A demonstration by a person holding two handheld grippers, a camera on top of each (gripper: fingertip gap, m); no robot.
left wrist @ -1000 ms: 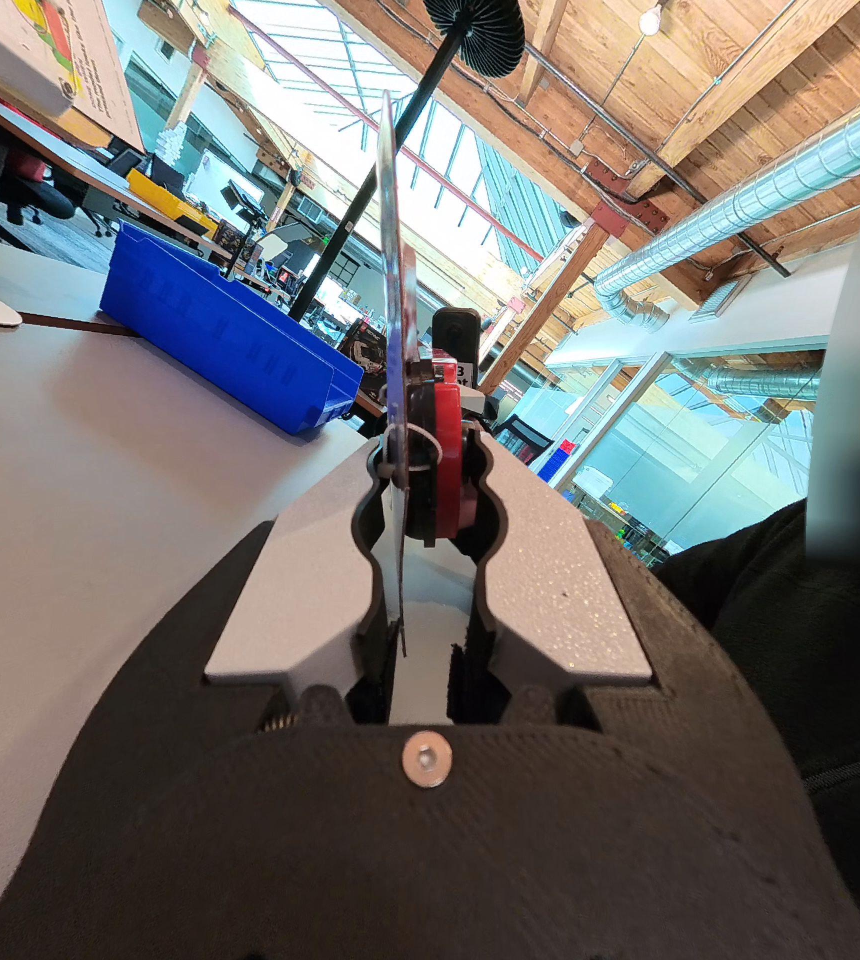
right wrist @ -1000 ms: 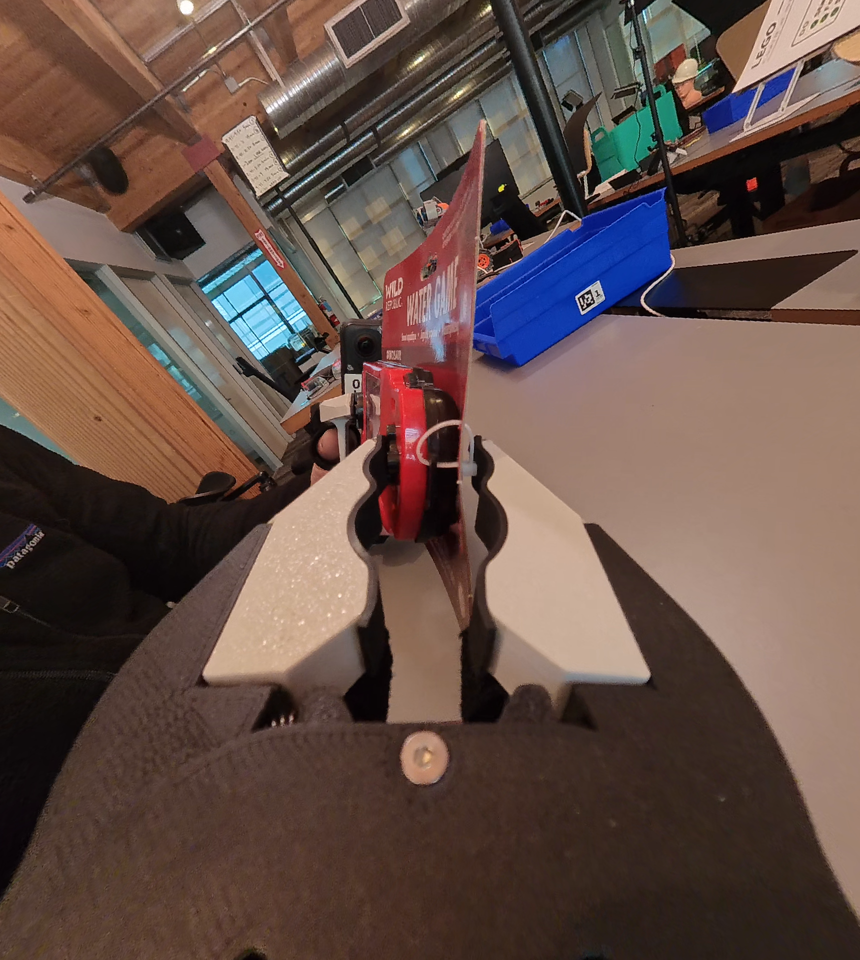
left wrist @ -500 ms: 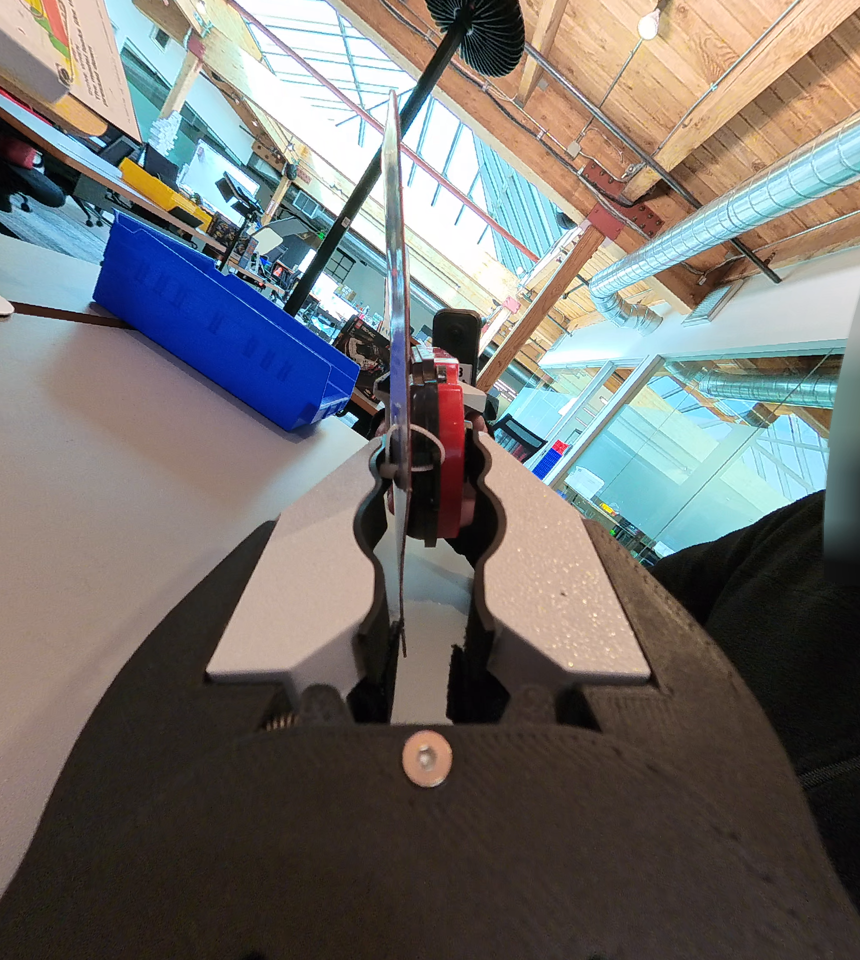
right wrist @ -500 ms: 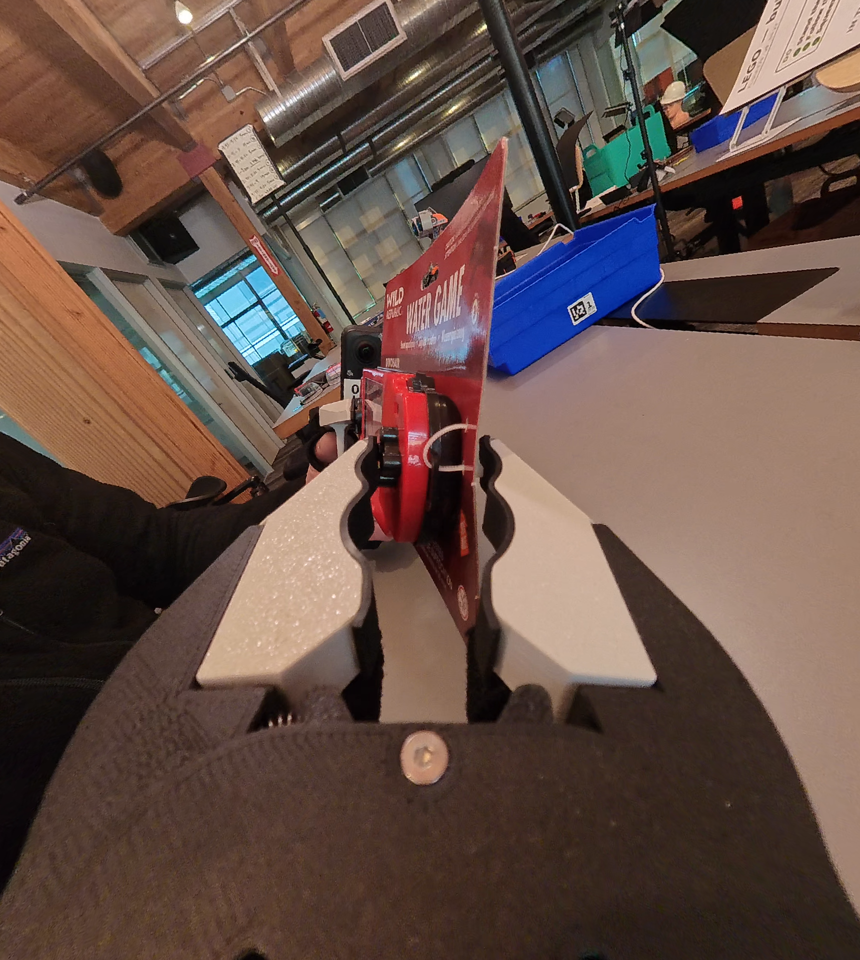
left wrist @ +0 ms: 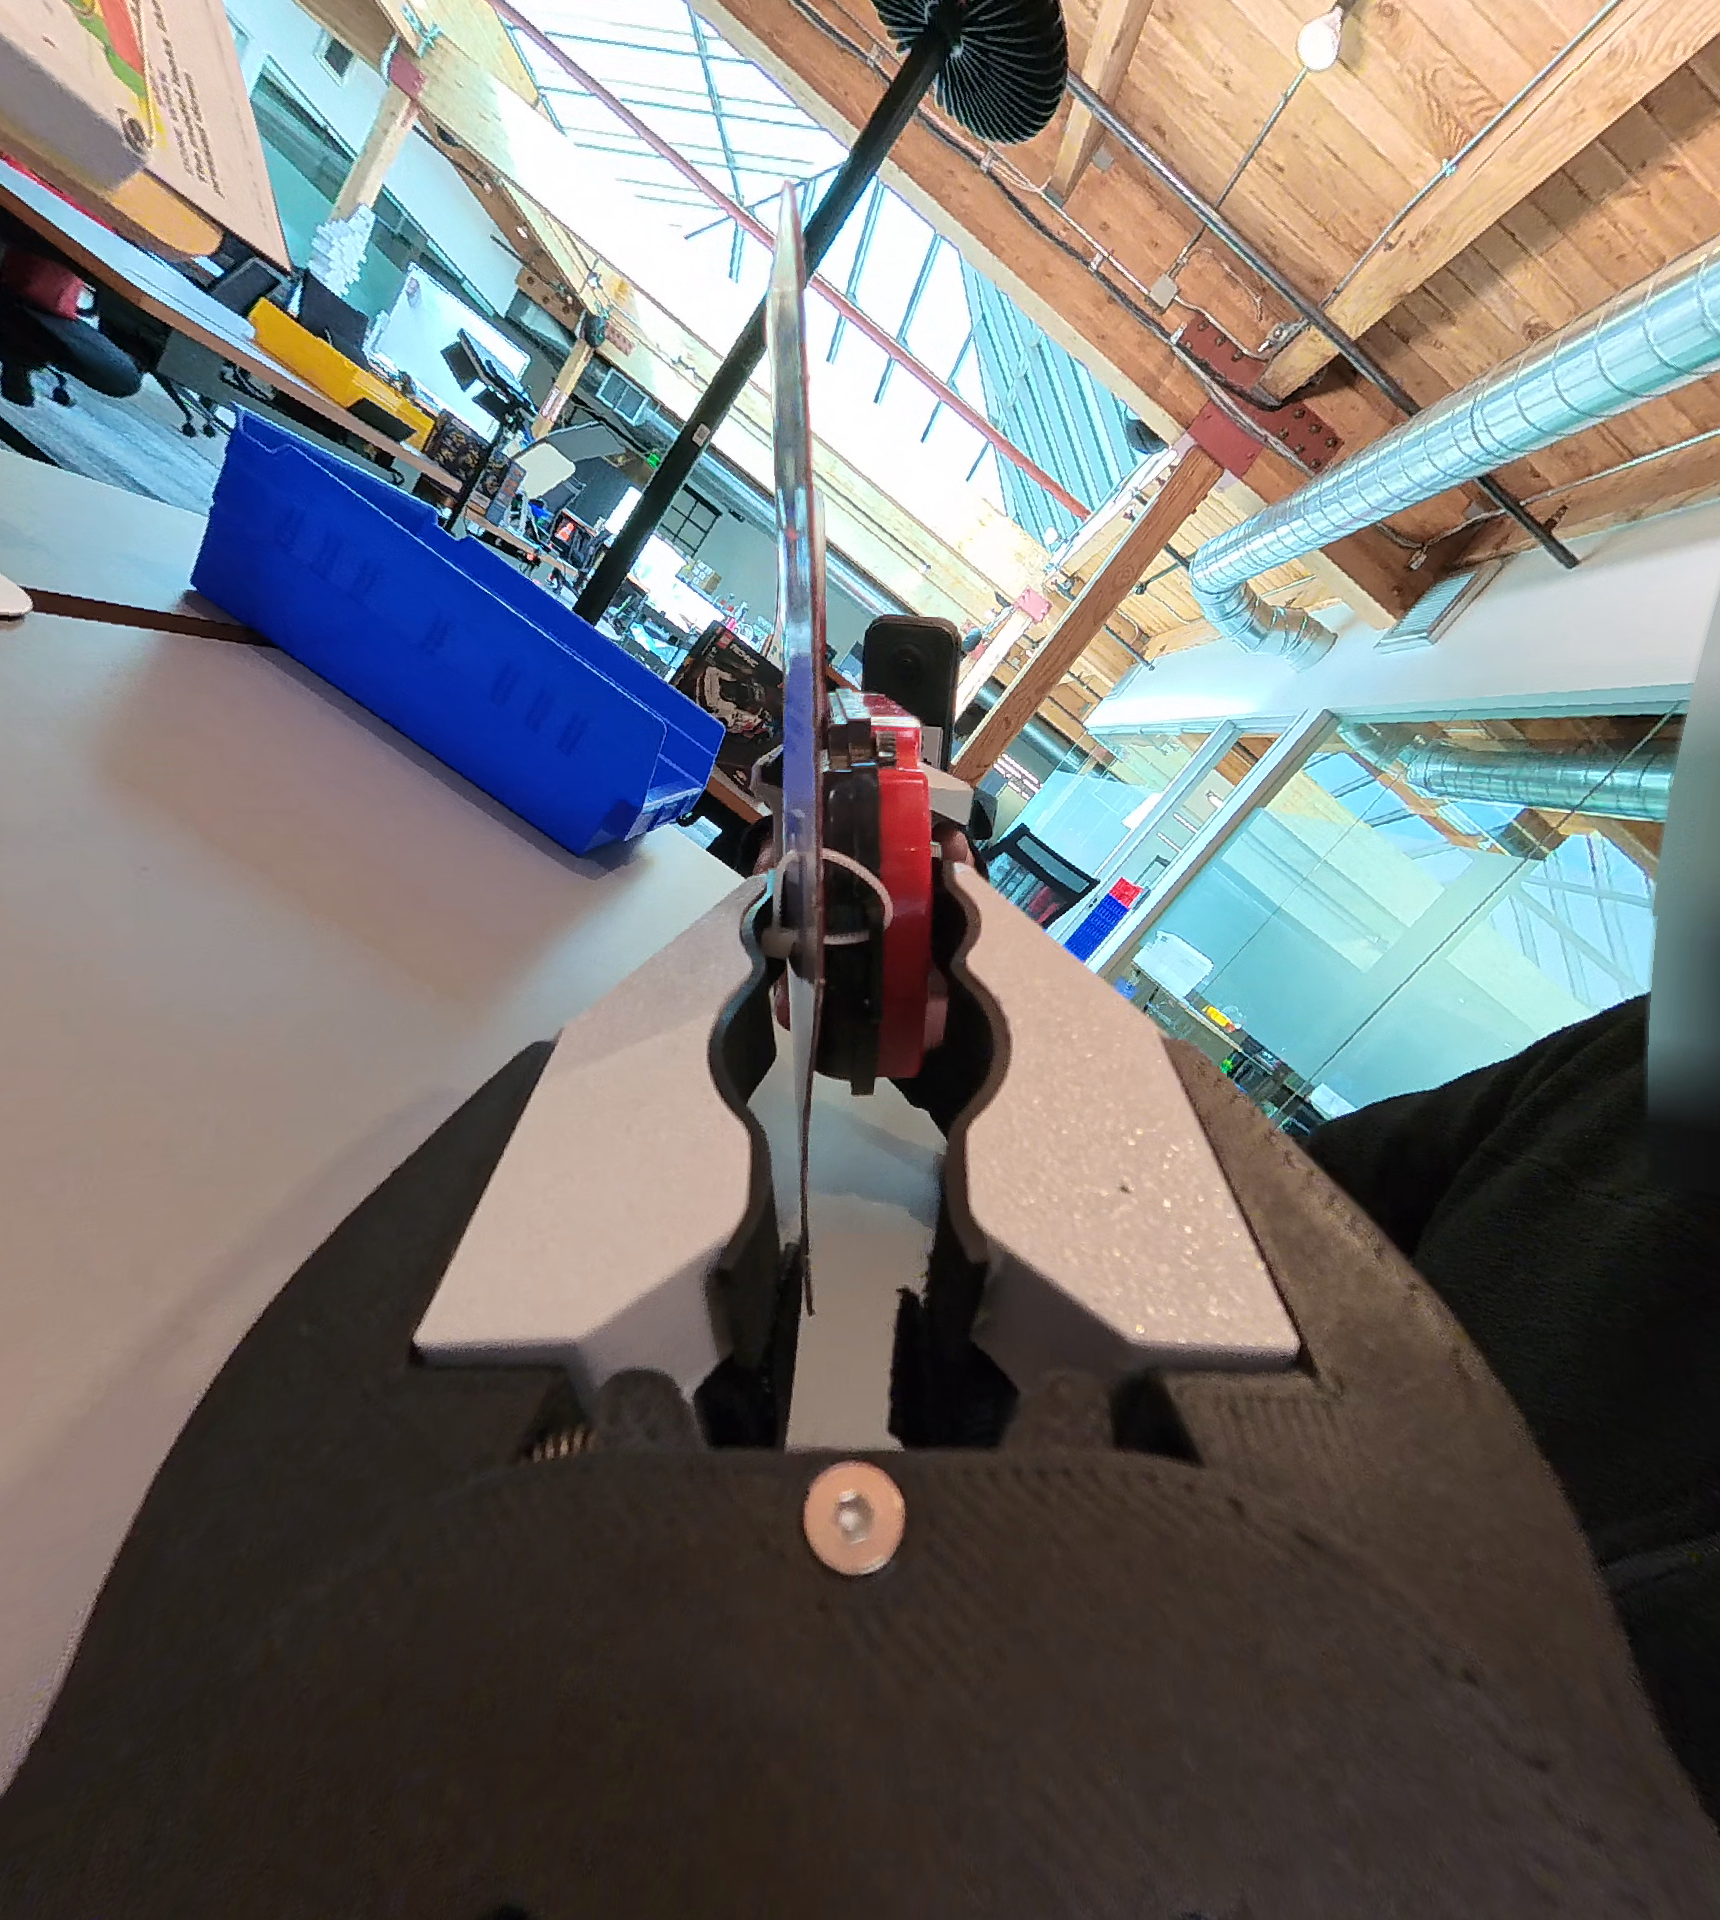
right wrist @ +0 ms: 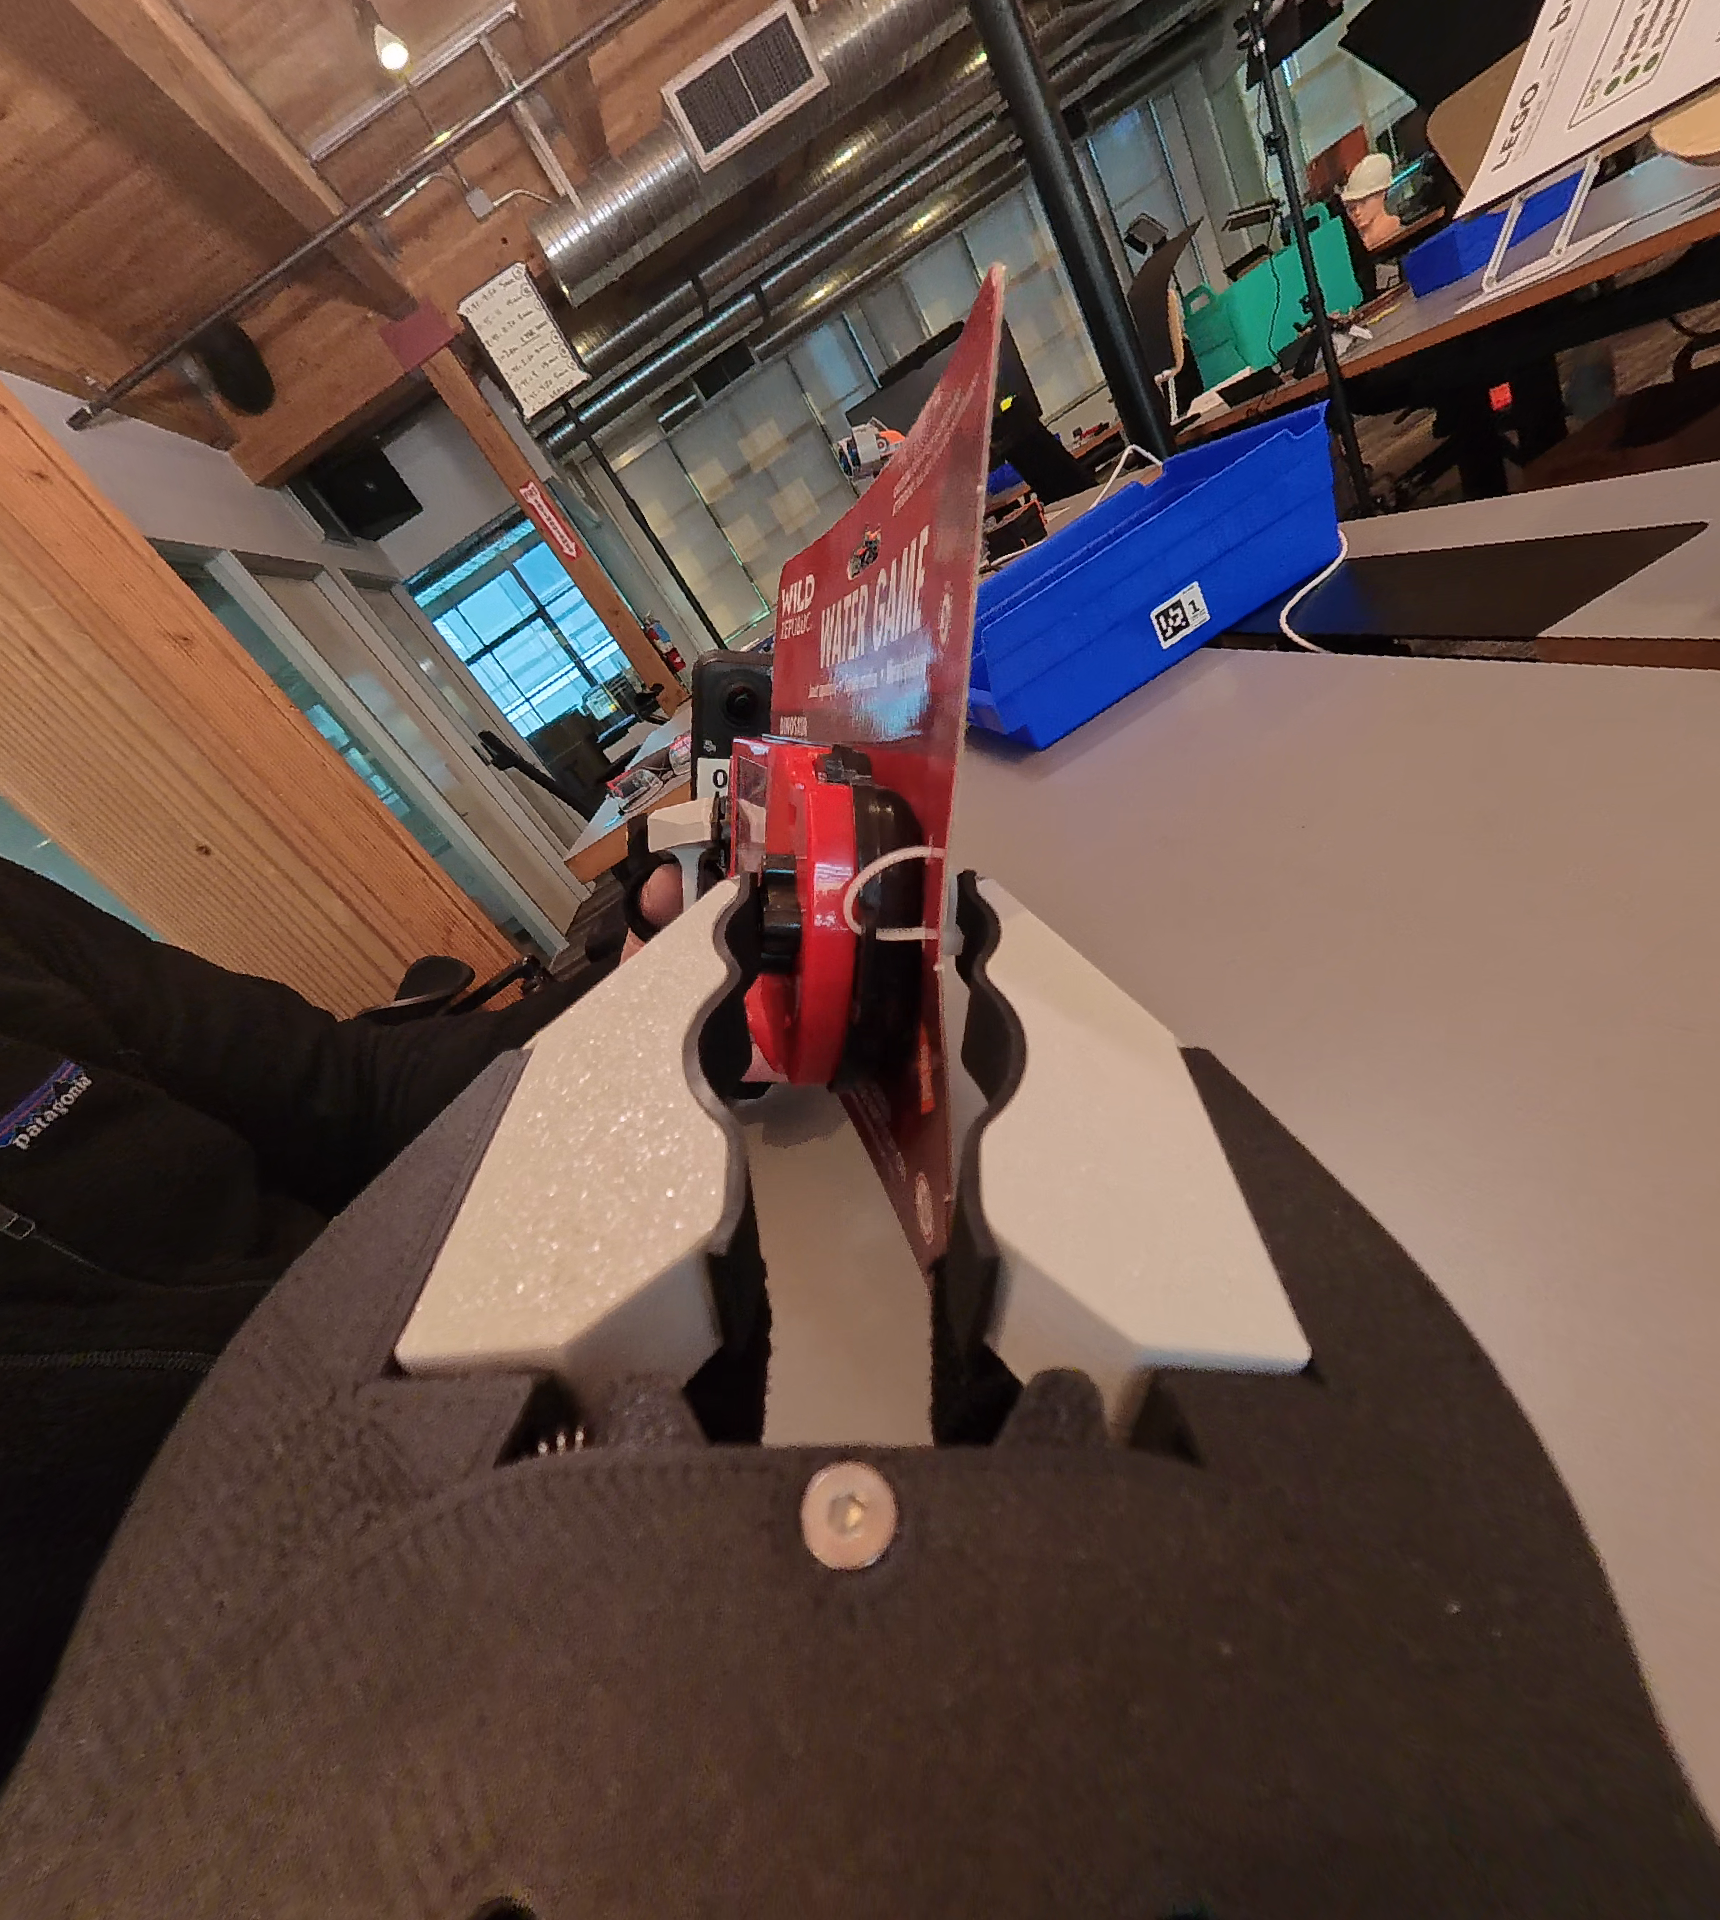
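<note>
Since a second ago the right hand-held gripper [right wrist: 851, 935] has loosened: its fingers [right wrist: 617, 1122] now stand slightly apart around the toy [right wrist: 814, 935], with a gap showing on the left side where before they pinched it, and the card [right wrist: 887, 644] leans more to the right. The left hand-held gripper [left wrist: 851, 914] stays clamped on the same toy [left wrist: 897, 914] from the opposite end, its fingers [left wrist: 648, 1122] pressing the card [left wrist: 796, 520] edge and the red casing between them. The toy, a red and black handheld game tied to its red backing card with a white tie, is held upright in the air above the grey tabletop [right wrist: 1407, 1039], between the two grippers. A dark sleeve [right wrist: 108, 1143] fills the left of the right wrist view. Farther off, a blue bin [right wrist: 1147, 613] sits on the tabletop [left wrist: 212, 935], seen in the left wrist view as well [left wrist: 440, 644]. Beyond lie other desks, a black pole [left wrist: 731, 374], silver ducting [left wrist: 1510, 416] and a timber ceiling [left wrist: 1303, 187].
</note>
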